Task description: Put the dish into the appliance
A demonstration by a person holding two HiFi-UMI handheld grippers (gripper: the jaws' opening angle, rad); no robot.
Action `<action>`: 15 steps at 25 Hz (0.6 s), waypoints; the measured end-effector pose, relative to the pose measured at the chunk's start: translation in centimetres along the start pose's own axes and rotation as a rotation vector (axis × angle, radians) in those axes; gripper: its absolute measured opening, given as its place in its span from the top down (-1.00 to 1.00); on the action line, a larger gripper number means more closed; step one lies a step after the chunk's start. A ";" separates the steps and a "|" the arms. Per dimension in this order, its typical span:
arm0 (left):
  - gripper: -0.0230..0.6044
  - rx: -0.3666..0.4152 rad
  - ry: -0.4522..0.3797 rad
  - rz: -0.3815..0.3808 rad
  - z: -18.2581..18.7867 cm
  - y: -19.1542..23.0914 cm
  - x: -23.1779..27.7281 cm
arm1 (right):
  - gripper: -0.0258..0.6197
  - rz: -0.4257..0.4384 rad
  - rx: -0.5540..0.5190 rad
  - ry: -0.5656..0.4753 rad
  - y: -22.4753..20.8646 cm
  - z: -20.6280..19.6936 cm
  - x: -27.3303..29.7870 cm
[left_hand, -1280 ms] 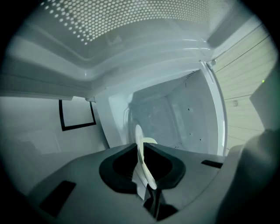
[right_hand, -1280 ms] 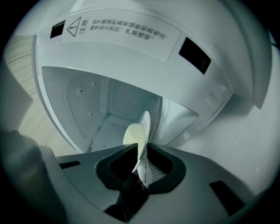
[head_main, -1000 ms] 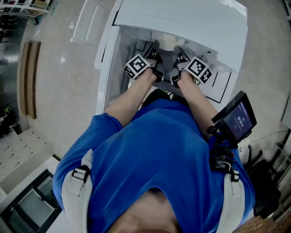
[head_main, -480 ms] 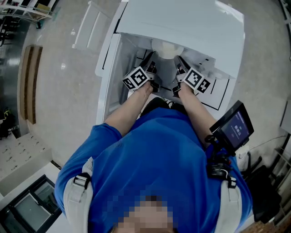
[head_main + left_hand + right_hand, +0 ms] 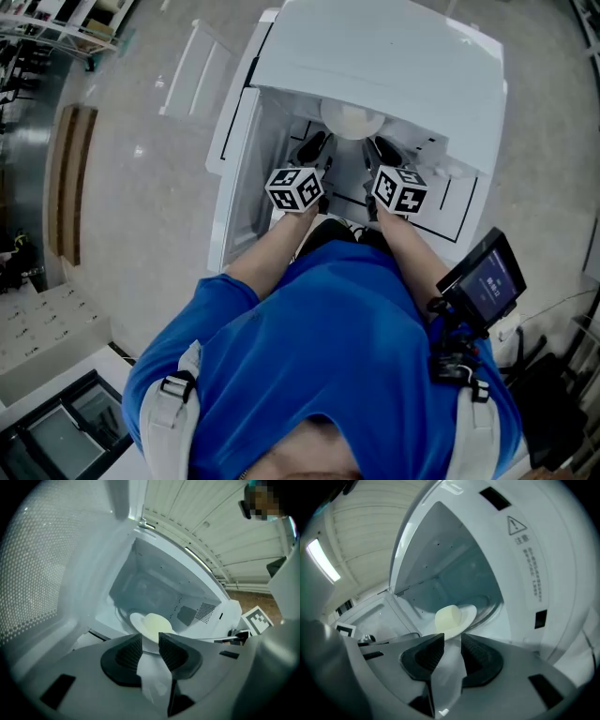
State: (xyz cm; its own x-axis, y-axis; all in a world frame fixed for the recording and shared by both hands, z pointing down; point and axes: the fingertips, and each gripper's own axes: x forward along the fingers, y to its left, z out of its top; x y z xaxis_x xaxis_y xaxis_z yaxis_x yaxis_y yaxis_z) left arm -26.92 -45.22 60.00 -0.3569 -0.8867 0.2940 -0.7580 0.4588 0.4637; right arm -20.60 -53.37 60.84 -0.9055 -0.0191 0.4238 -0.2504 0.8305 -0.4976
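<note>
A white dish (image 5: 352,120) with a pale yellow lump of food (image 5: 157,624) on it hangs in the mouth of the open white microwave (image 5: 384,56). My left gripper (image 5: 150,644) is shut on the dish's near left rim (image 5: 139,626). On the opposite side my right gripper (image 5: 452,644) is shut on the rim of the dish (image 5: 468,615), with the food (image 5: 447,618) just beyond the jaws. In the head view the left gripper (image 5: 312,150) and the right gripper (image 5: 384,150) reach side by side into the opening. The glass turntable (image 5: 491,605) lies below the dish.
The microwave door (image 5: 232,141) stands swung open at the left, and its dotted window (image 5: 42,564) is close beside my left gripper. The cavity's right frame with a warning label (image 5: 524,559) is near my right gripper. A small screen (image 5: 487,281) hangs at the person's right side.
Both grippers have moved forward with the dish, from in front of the opening into the microwave's mouth. Each grip on the rim is unchanged.
</note>
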 end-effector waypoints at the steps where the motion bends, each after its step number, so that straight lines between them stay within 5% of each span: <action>1: 0.61 0.028 0.012 -0.003 -0.1 -0.2 0.1 | 0.65 -0.007 -0.043 0.010 0.1 -0.1 0.0; 6: 0.61 0.107 0.055 -0.001 -0.5 -0.5 0.6 | 0.65 -0.032 -0.171 0.044 0.4 -0.2 0.4; 15: 0.61 0.127 0.086 0.007 -0.4 -0.2 1.2 | 0.65 -0.045 -0.219 0.067 0.6 0.1 1.0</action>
State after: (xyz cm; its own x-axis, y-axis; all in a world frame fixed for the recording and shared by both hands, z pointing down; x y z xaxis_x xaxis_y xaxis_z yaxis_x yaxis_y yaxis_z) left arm -26.98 -46.39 60.54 -0.3184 -0.8731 0.3693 -0.8206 0.4488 0.3537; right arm -21.72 -53.00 60.91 -0.8688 -0.0277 0.4943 -0.2027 0.9309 -0.3040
